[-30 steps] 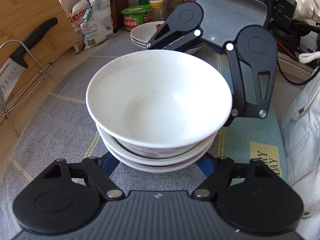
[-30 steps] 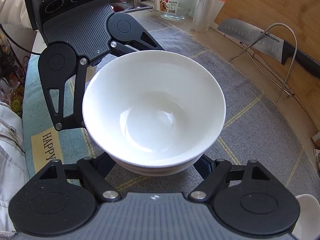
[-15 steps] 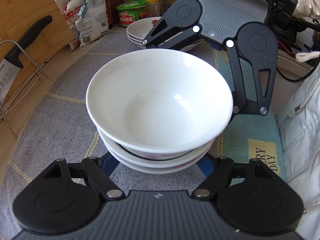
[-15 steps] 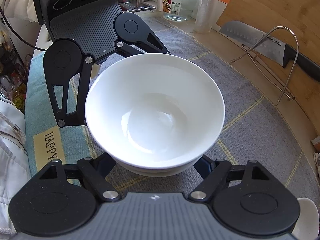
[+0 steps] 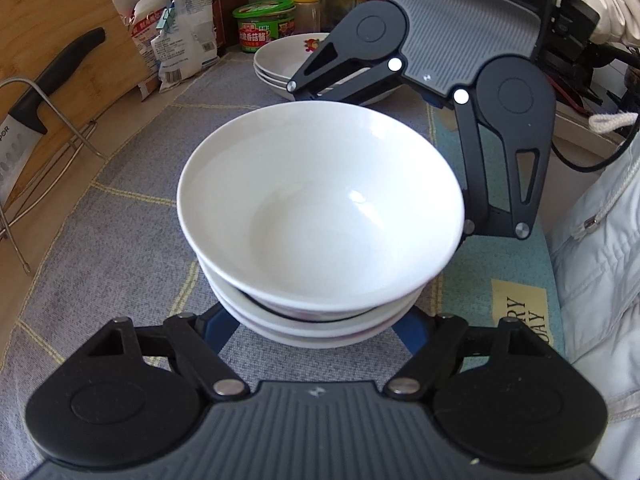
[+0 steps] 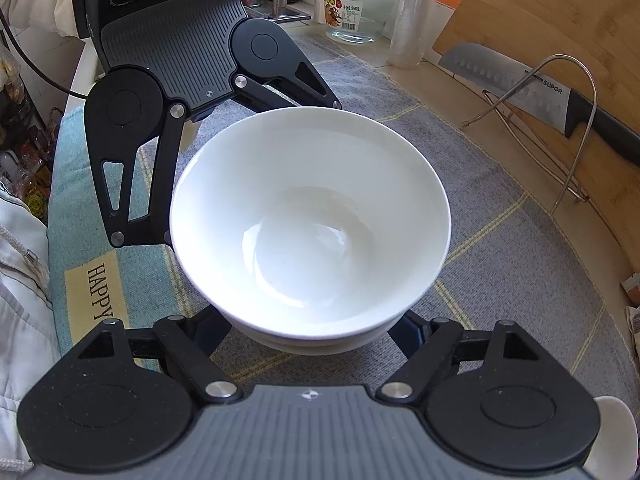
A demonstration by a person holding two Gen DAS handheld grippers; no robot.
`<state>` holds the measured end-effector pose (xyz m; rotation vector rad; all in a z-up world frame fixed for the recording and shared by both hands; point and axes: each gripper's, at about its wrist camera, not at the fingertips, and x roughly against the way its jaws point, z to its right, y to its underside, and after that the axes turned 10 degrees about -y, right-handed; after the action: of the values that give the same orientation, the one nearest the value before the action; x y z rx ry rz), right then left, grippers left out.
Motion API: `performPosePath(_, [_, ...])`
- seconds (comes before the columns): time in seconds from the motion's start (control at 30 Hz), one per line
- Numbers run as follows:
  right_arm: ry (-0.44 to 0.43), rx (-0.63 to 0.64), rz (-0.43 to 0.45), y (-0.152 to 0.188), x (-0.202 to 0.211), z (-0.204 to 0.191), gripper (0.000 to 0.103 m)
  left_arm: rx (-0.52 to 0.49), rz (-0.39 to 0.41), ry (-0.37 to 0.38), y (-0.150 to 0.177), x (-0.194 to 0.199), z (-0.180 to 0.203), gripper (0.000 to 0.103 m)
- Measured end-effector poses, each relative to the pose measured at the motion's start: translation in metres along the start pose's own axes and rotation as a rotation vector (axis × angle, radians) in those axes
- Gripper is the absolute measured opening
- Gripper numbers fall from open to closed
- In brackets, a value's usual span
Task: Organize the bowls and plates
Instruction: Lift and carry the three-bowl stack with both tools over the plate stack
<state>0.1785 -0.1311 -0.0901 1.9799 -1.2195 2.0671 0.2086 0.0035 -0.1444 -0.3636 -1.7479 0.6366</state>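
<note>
A stack of white bowls (image 5: 320, 216) fills the middle of both views; it also shows in the right wrist view (image 6: 310, 220). My left gripper (image 5: 320, 320) grips the stack's base from one side, its blue fingertips mostly hidden under the bowls. My right gripper (image 6: 310, 324) grips it from the opposite side. Each gripper shows in the other's view, beyond the bowls. The stack is held just above the grey mat (image 5: 120, 216). A stack of shallow plates (image 5: 288, 60) with a red motif sits at the far end of the mat.
A bamboo cutting board (image 5: 52, 12) and a knife (image 5: 48, 80) lean in a wire rack (image 6: 560, 128) along one side. Jars, bottles and a food packet (image 5: 180, 44) stand behind the plates. A glass jar (image 6: 356, 4) stands at the other end. A white jacket (image 5: 600, 260) is beside the mat.
Both grippers have carried the bowl stack along the mat towards the plates, which now look nearer in the left wrist view. Both grips are unchanged.
</note>
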Motion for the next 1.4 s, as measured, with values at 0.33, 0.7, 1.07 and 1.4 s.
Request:
performPosePath(0.33, [0.001, -0.008, 0.001, 0.0, 0.001, 0.001, 0.086, 0.0, -0.006, -0.004, -0.001, 0.001, 0.0, 0.081])
performPosePath(0.7, [-0.019, 0.005, -0.004, 0.002, 0.011, -0.002, 0.086, 0.018, -0.015, -0.014, -0.007, 0.009, 0.008, 0.081])
performPosePath(1.07, [-0.003, 0.041, -0.001, 0.019, 0.048, 0.011, 0.086, 0.024, 0.001, -0.057, -0.05, 0.01, 0.022, 0.081])
performPosePath(1.4, [0.077, 0.063, 0.0, 0.052, 0.105, 0.042, 0.086, -0.019, 0.058, -0.083, -0.12, -0.013, 0.031, 0.081])
